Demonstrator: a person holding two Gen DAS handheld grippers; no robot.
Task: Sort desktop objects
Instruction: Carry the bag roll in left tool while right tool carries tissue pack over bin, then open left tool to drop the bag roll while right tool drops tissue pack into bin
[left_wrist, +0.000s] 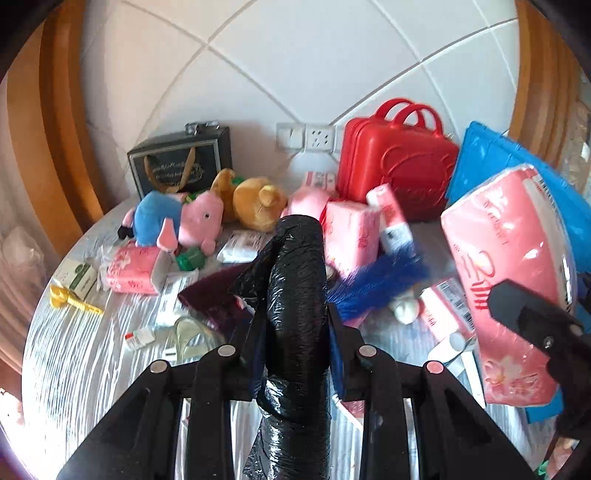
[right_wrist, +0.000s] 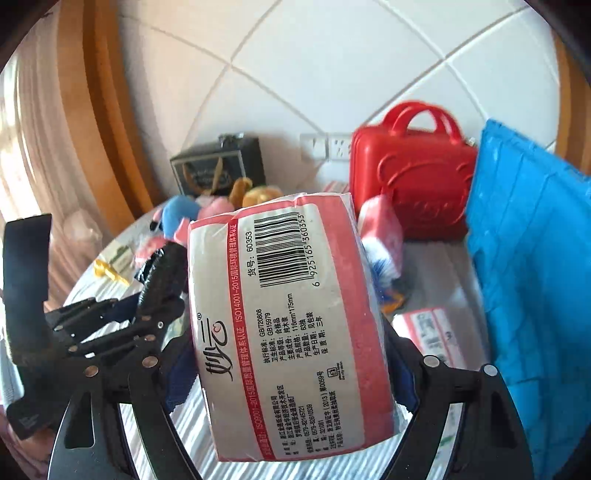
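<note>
L gripper (left_wrist: 295, 332) clamped on black bag roll (left_wrist: 295, 288), R gripper (right_wrist: 291, 369) clamped on pink tissue pack (right_wrist: 291, 332), both above cluttered bench (left_wrist: 74, 350), red case (left_wrist: 395, 170) at back.

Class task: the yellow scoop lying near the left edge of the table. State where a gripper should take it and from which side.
Grip the yellow scoop across its thin handle, coming from above: it lies flat, the handle is narrow enough to pinch, and the white-and-green box crowds its bowl end.
</note>
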